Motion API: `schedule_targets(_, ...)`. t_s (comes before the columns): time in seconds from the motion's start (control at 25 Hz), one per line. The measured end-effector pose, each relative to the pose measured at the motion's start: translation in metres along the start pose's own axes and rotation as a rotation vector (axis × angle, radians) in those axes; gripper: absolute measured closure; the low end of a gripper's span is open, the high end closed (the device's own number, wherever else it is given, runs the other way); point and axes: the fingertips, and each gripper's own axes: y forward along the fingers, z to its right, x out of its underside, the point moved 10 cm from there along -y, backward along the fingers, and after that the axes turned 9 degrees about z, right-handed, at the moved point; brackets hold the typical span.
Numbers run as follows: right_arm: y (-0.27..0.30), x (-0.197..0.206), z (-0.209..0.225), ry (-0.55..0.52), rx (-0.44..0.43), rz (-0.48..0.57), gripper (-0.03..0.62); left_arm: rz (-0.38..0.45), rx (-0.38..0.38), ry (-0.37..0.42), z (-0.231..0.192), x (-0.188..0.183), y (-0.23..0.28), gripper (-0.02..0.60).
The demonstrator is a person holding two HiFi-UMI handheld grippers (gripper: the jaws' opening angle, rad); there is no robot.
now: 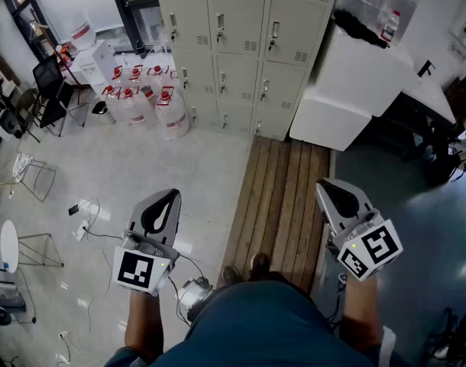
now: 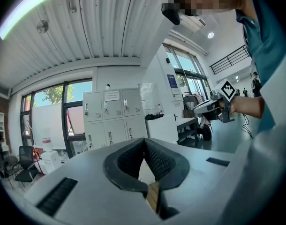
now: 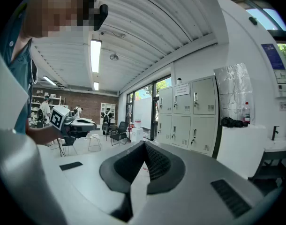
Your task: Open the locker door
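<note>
Locker door (image 1: 234, 72) well ahead of left claw (image 1: 170, 197) and right claw (image 1: 331, 188), untouched; both closed on nothing, probably just carried idle for the walk-up.

Left gripper (image 1: 174, 193), right gripper (image 1: 323, 183), lockers (image 1: 241, 44) beyond

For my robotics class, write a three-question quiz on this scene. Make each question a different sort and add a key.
1. True or false: the left hand-held gripper is touching the lockers.
2. In the head view, what stands by the lockers' left end? A) water jugs B) a bicycle C) a ladder
3. Fill in: the jaws of the right hand-held gripper are ___.
Key: 1 false, it is held well short of them; 2 A; 3 shut, with nothing between them.
</note>
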Motion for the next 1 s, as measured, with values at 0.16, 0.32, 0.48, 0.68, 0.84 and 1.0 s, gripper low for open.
schedule_targets(0.16, -0.005, 0.0, 0.008, -0.001, 0.006, -0.001, 0.558, -0.001, 0.003, 0.002, 0.007, -0.002, 0.007, 0.565)
schedule_targets(0.32, -0.01, 0.003, 0.02, 0.001, 0.01, -0.003, 0.558, 0.0, 0.0, 0.006, 0.014, -0.004, 0.016, 0.565)
schedule_targets(0.48, -0.007, 0.006, 0.034, 0.009, 0.0, -0.004, 0.559, -0.007, -0.007, 0.011, 0.017, -0.004, 0.028, 0.565)
schedule_targets(0.68, -0.001, 0.011, 0.058, 0.067, -0.019, 0.028, 0.557, -0.02, -0.023, 0.015, 0.023, -0.004, 0.048, 0.565)
schedule_targets(0.84, 0.0, 0.018, 0.085, 0.084, -0.03, 0.043, 0.557, -0.027, -0.038, 0.027, 0.031, -0.005, 0.07, 0.565)
schedule_targets(1.0, 0.001, 0.024, 0.113, 0.068, -0.04, 0.034, 0.557, -0.023, -0.051, 0.039, 0.044, -0.008, 0.096, 0.565)
